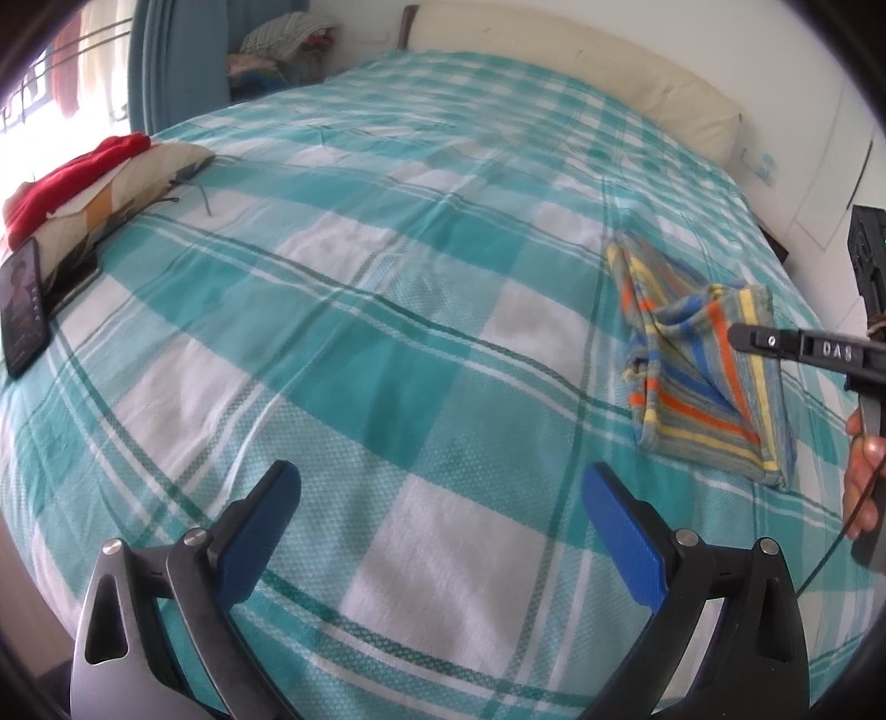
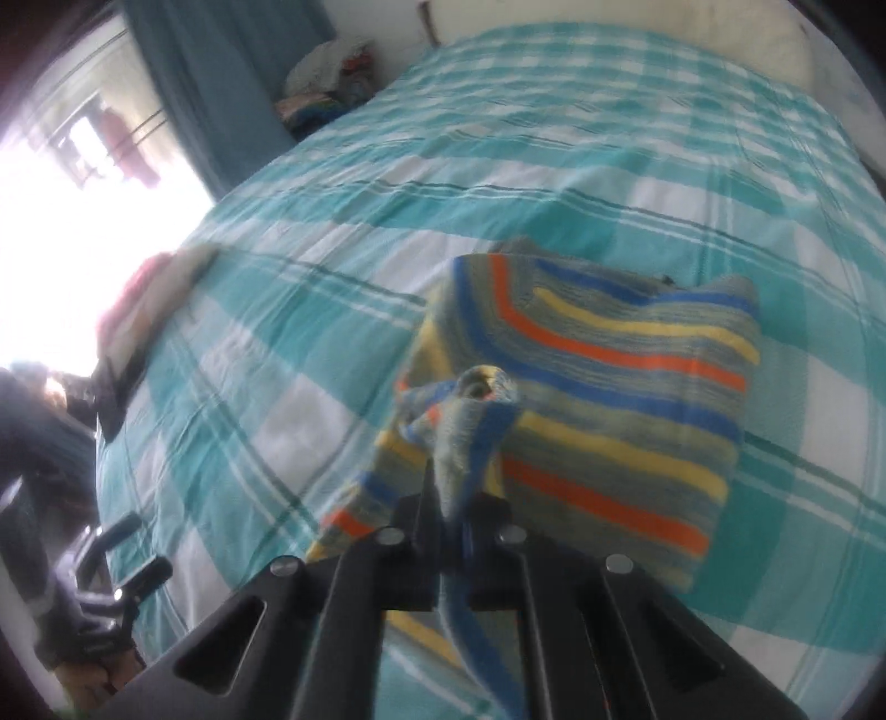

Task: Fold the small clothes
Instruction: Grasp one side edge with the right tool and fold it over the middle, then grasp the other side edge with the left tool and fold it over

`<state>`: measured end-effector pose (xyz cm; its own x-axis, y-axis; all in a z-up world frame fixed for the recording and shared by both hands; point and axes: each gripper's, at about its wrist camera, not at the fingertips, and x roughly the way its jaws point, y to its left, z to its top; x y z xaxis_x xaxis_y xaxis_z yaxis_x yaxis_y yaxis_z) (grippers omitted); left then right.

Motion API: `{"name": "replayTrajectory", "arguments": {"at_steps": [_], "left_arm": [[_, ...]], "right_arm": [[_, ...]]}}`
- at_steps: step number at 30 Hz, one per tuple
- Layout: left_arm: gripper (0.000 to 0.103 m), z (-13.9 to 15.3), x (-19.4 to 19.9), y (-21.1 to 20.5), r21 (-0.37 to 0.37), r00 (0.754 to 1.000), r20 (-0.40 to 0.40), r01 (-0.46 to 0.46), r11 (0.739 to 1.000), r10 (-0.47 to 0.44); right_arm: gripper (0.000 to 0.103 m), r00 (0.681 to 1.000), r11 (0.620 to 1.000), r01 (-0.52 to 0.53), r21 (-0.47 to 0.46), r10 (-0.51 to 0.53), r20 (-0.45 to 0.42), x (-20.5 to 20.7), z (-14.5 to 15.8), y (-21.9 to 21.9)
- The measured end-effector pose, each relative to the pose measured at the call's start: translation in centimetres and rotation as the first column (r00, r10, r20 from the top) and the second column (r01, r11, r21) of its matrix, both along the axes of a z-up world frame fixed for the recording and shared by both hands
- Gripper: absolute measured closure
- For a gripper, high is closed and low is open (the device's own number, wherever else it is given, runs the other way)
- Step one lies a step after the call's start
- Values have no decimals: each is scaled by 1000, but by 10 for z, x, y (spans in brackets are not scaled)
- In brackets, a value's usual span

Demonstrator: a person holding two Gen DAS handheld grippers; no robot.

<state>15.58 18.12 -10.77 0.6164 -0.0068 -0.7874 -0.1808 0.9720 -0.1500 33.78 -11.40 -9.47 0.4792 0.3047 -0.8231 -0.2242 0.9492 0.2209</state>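
A small garment striped in blue, orange, yellow and grey (image 1: 703,382) lies bunched on the teal checked bedspread (image 1: 387,343), right of centre in the left wrist view. My right gripper (image 2: 454,493) is shut on a raised fold of this striped garment (image 2: 620,376), and the pinched cloth runs back between its jaws. From the left wrist view the right gripper (image 1: 739,338) comes in from the right edge, over the garment, with a hand (image 1: 864,471) behind it. My left gripper (image 1: 441,473) hovers open over bare bedspread, well left of the garment, nothing between its blue pads (image 1: 260,531).
A dark phone (image 1: 25,310) lies at the bed's left edge beside a pillow with a red cloth (image 1: 77,177) on it. A clothes pile (image 1: 288,44) sits beyond the far corner. A cream cushion (image 1: 581,61) lines the back wall. My left gripper (image 2: 138,548) shows at the right wrist view's lower left.
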Motion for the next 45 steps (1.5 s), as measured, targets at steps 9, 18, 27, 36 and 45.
{"name": "replayTrajectory", "arguments": {"at_steps": [9, 18, 27, 36, 45], "left_arm": [[1, -3, 3, 1, 10, 1000, -14, -3, 1000, 3], [1, -2, 3, 0, 7, 1000, -14, 6, 1000, -5], [1, -2, 3, -4, -23, 1000, -4, 18, 1000, -18], [1, -16, 5, -21, 42, 996, -47, 79, 996, -77], [1, -16, 2, -49, 77, 988, -6, 154, 985, -154]], "right_arm": [[79, 971, 944, -236, -232, 237, -24, -35, -58, 80], [41, 940, 941, -340, -2, 340, 12, -73, -28, 64], [41, 994, 952, 106, 286, -111, 2, -85, -12, -87], [43, 993, 989, 63, 132, -49, -108, -114, -57, -63], [25, 978, 973, 206, -102, -203, 44, -153, -34, -69]]}}
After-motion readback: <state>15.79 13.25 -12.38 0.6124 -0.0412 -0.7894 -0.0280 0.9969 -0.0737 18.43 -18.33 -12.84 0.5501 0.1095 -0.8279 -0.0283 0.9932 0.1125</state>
